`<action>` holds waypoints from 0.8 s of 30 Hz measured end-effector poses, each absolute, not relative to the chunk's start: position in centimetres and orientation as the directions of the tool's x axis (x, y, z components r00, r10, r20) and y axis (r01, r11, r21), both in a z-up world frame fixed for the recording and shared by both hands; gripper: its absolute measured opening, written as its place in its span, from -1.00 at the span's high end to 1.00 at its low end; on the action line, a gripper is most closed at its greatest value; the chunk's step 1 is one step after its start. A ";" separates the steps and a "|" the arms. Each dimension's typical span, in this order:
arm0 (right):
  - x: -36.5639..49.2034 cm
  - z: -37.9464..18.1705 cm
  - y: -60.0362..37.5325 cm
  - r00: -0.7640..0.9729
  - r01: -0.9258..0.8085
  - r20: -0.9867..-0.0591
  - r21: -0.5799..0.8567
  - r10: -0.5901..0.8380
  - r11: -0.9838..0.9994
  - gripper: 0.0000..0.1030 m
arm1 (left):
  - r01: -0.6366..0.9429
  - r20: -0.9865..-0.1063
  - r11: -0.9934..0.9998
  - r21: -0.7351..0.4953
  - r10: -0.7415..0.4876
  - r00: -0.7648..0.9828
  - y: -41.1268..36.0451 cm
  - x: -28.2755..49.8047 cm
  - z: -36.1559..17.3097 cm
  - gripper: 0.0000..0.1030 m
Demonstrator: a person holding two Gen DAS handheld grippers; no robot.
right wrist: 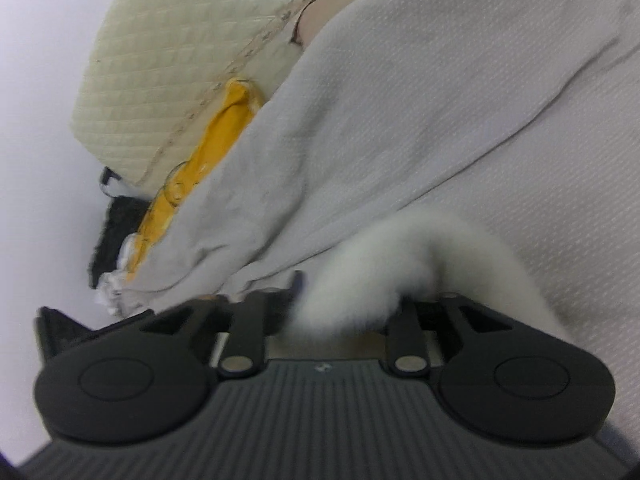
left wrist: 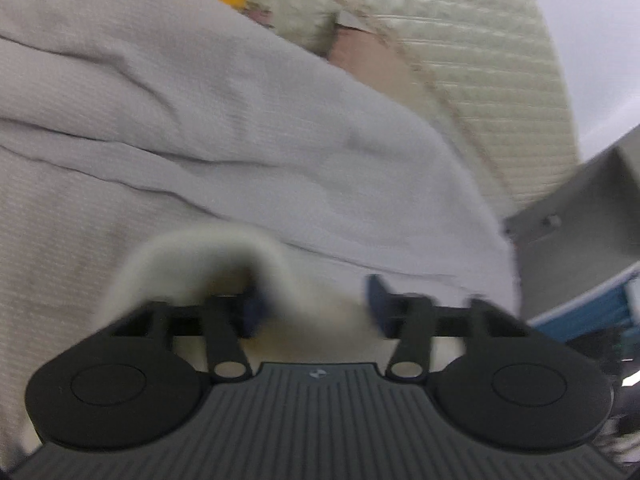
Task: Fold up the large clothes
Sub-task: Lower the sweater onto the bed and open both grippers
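Note:
A large light grey textured garment (left wrist: 208, 128) fills the left wrist view and also fills the right wrist view (right wrist: 420, 112), lying creased over the bed. Its white fleecy lining curls up at the edge. My left gripper (left wrist: 316, 308) has its blue pads apart, with the fleecy edge (left wrist: 192, 256) bunched over the left pad and between the pads. My right gripper (right wrist: 348, 304) has a fold of the same fleecy edge (right wrist: 400, 256) between its fingers; the pads are mostly hidden by it.
A cream quilted mattress (left wrist: 472, 72) lies behind the garment, and it shows in the right wrist view (right wrist: 168, 52). A yellow cloth (right wrist: 200, 152) and a dark cloth (right wrist: 116, 224) lie at the garment's edge. A grey box (left wrist: 580, 216) stands at right.

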State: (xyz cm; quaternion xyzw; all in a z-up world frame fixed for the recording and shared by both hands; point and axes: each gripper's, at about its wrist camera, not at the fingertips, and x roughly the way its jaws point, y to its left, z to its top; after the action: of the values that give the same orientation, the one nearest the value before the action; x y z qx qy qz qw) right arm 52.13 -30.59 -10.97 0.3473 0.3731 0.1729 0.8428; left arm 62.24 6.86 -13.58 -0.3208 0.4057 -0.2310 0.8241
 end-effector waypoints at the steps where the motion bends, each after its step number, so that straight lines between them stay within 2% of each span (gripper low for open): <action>1: 51.9 -10.8 -30.7 0.658 -0.043 -0.486 0.738 0.575 0.673 -0.10 | 0.130 -0.496 0.658 -0.741 -0.668 0.555 7.0 61.9 -13.3 -0.42; 2: 51.9 -10.5 -30.8 0.654 -0.052 -0.468 0.756 0.594 0.652 -0.26 | 0.136 -0.475 0.633 -0.762 -0.689 0.548 7.2 61.7 -13.0 -0.48; 4: 52.2 -10.4 -30.7 0.646 -0.057 -0.442 0.785 0.622 0.617 -0.35 | 0.137 -0.447 0.604 -0.785 -0.705 0.551 7.4 61.8 -12.3 -0.50; 10: 53.6 -9.7 -31.8 0.661 -0.042 -0.356 0.861 0.660 0.507 -0.36 | 0.129 -0.344 0.496 -0.859 -0.744 0.573 8.4 62.8 -10.7 -0.50; 13: 54.3 -9.6 -33.0 0.694 -0.034 -0.301 0.893 0.654 0.448 -0.36 | 0.145 -0.335 0.526 -0.838 -0.706 0.624 8.2 64.5 -10.4 -0.52; 15: 55.6 -9.9 -33.3 0.723 -0.044 -0.269 0.901 0.636 0.431 -0.35 | 0.130 -0.389 0.588 -0.798 -0.668 0.634 7.8 65.7 -10.7 -0.52; 19: 58.3 -11.8 -33.1 0.745 0.031 -0.360 0.860 0.562 0.510 -0.31 | 0.118 -0.459 0.684 -0.720 -0.596 0.658 6.6 66.2 -11.2 -0.50; 24: 56.9 -11.0 -31.9 0.740 0.026 -0.403 0.818 0.538 0.575 -0.35 | 0.126 -0.488 0.728 -0.674 -0.567 0.663 6.0 62.8 -9.5 -0.50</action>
State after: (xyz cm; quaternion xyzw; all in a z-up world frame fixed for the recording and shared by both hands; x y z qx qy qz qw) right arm 56.87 -31.91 -11.02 0.4340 0.3252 0.1550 0.8257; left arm 62.83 6.03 -9.51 -0.3087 0.3571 -0.2020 0.8581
